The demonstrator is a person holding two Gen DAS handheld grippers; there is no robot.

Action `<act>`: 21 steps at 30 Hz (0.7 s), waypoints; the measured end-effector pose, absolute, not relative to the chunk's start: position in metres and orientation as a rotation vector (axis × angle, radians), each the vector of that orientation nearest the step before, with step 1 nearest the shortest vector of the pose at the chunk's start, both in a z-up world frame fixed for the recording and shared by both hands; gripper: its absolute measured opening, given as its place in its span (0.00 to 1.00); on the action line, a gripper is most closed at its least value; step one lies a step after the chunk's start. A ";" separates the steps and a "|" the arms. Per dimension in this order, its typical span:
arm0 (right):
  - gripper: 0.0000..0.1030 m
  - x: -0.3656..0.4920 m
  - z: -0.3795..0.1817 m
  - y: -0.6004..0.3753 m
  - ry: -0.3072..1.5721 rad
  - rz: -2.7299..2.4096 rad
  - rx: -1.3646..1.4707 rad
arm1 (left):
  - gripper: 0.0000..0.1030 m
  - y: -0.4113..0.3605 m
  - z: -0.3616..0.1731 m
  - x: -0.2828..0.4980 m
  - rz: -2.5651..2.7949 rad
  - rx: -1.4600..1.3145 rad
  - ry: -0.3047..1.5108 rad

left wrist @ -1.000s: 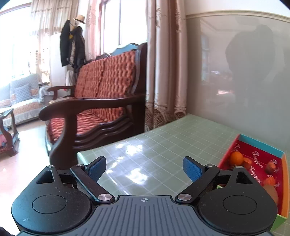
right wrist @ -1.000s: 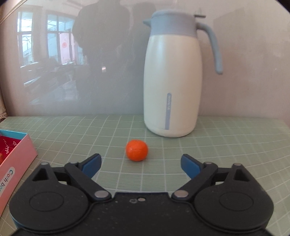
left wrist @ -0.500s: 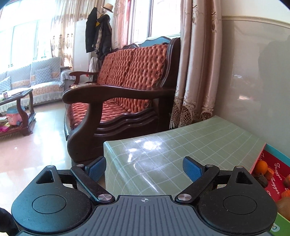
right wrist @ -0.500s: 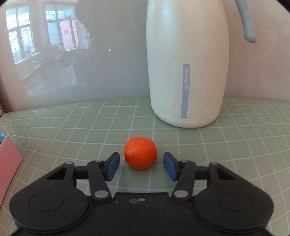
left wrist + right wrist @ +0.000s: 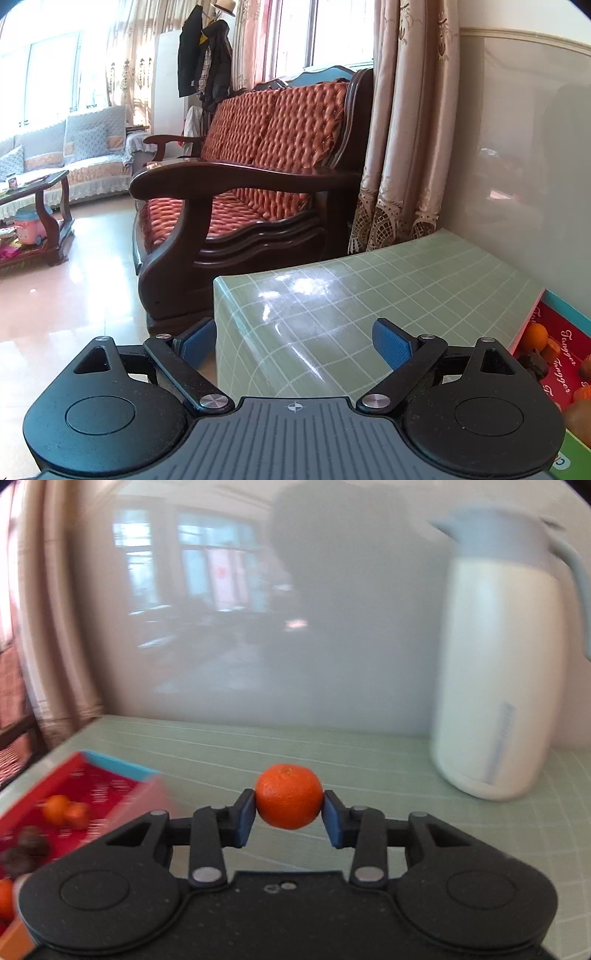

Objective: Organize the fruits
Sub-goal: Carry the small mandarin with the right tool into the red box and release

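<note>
right claw (image 5: 289,814) pinching tangerine (image 5: 288,796) between both pads, clear above worktop (image 5: 332,749), with red fruit box (image 5: 110,771) low and left of tangerine; left claw (image 5: 295,341) spread, nothing between pads, beside same box.

- The left wrist view looks along the left gripper (image 5: 293,341), low over the corner of the green checked table (image 5: 369,291), facing out towards a dark wooden sofa with orange cushions (image 5: 251,184).
- The right wrist view looks along the right gripper (image 5: 288,812), close above the same table (image 5: 369,760), facing the glossy grey wall (image 5: 295,627).
- Both views share the red-lined fruit box (image 5: 554,325) (image 5: 110,775), at the left view's right edge and the right view's left edge.
</note>
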State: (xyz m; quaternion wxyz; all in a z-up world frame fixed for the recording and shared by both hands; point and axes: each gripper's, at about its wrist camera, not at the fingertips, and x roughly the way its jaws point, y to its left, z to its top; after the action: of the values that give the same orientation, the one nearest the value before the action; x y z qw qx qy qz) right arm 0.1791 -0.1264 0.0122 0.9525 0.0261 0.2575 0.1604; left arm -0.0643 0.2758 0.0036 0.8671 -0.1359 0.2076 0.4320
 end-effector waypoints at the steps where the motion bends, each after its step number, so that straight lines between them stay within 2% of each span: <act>1: 0.37 0.173 0.017 -0.113 0.510 0.372 0.041 | 0.88 0.274 0.004 -0.065 0.902 -0.282 0.435; 10: 0.37 0.146 0.020 -0.006 0.542 0.644 -0.076 | 0.88 0.272 0.005 -0.075 0.882 -0.240 0.431; 18: 0.40 0.136 0.004 0.037 0.619 0.673 -0.148 | 0.88 0.278 0.002 -0.075 0.857 -0.258 0.457; 19: 0.45 0.135 0.004 0.039 0.620 0.669 -0.154 | 0.88 0.277 0.003 -0.073 0.848 -0.259 0.460; 21: 0.63 0.131 0.004 0.037 0.626 0.666 -0.159 | 0.88 0.271 0.003 -0.069 0.824 -0.252 0.464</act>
State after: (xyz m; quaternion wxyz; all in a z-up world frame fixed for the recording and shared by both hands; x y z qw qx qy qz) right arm 0.1313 0.0369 0.0040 0.8945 -0.0767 0.3017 0.3210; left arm -0.0687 0.2713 0.0027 0.8828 -0.1213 0.2227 0.3955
